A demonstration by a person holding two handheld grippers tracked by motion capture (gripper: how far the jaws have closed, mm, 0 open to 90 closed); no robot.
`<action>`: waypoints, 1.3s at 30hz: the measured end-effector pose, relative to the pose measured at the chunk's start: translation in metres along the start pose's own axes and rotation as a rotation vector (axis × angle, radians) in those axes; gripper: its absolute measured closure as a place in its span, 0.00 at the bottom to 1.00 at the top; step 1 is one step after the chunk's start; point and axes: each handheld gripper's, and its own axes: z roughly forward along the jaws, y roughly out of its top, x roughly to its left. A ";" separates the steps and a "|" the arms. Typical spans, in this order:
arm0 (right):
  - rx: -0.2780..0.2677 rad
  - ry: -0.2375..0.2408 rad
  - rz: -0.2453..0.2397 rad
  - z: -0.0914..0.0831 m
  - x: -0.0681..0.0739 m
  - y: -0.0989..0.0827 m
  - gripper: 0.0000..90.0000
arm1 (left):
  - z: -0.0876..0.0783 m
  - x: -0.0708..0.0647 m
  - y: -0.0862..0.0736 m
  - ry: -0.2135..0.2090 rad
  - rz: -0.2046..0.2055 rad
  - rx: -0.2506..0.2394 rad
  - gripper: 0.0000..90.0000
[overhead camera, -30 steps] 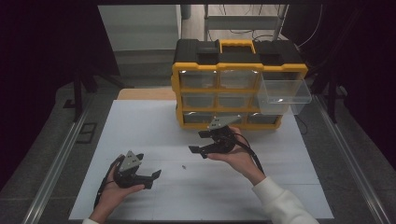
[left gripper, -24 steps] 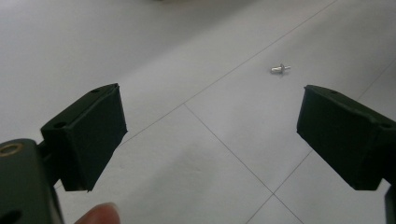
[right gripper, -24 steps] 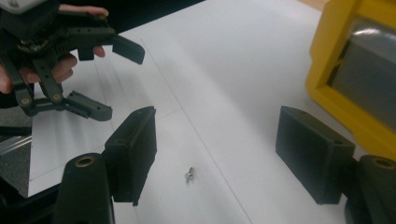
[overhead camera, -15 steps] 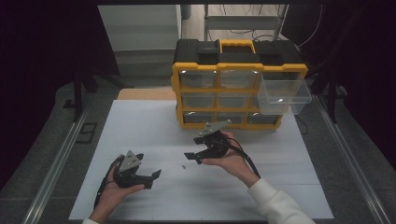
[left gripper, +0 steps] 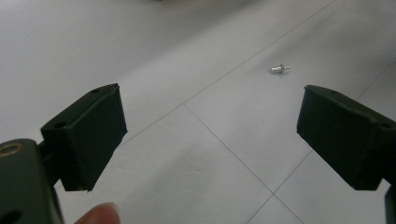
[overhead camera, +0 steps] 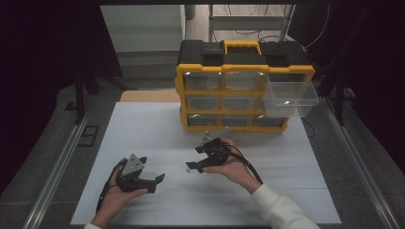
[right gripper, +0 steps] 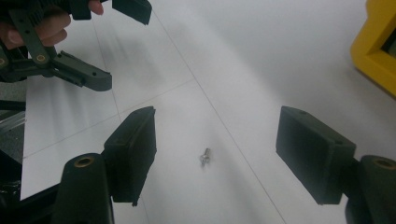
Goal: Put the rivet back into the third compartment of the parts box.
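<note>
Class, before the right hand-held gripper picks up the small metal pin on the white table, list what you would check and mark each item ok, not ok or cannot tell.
1. Right hand-held gripper open: ok.
2. Pin between its jaws: ok.
3. Jaws touching pin: not ok, apart from it.
4. Left hand-held gripper away from pin: ok.
5. Table bare around pin: ok.
6. Organizer drawer pulled out: ok; contents cannot tell.

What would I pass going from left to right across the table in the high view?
Left gripper → small metal pin → right gripper → pulled-out clear drawer.
</note>
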 end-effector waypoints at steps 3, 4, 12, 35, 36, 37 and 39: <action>0.009 0.000 -0.004 0.003 0.001 -0.001 0.33 | 0.000 0.000 0.000 0.000 0.002 0.002 0.10; 0.010 0.002 -0.005 0.004 0.001 -0.002 0.33 | 0.000 0.000 0.000 0.000 0.003 0.003 0.10; 0.039 0.003 -0.004 0.011 0.002 -0.004 0.33 | 0.000 -0.001 0.000 0.002 0.004 0.003 0.10; 0.131 -0.025 -0.040 0.037 0.009 -0.013 0.34 | 0.001 0.000 0.000 0.001 0.009 0.005 0.10; 0.135 -0.027 -0.041 0.038 0.009 -0.013 0.34 | 0.001 0.000 0.000 0.001 0.009 0.005 0.10; 0.138 -0.030 -0.043 0.039 0.009 -0.014 0.34 | 0.001 0.000 0.000 0.001 0.009 0.006 0.10; 0.144 -0.031 -0.043 0.041 0.010 -0.014 0.35 | 0.001 0.000 0.000 0.001 0.009 0.005 0.10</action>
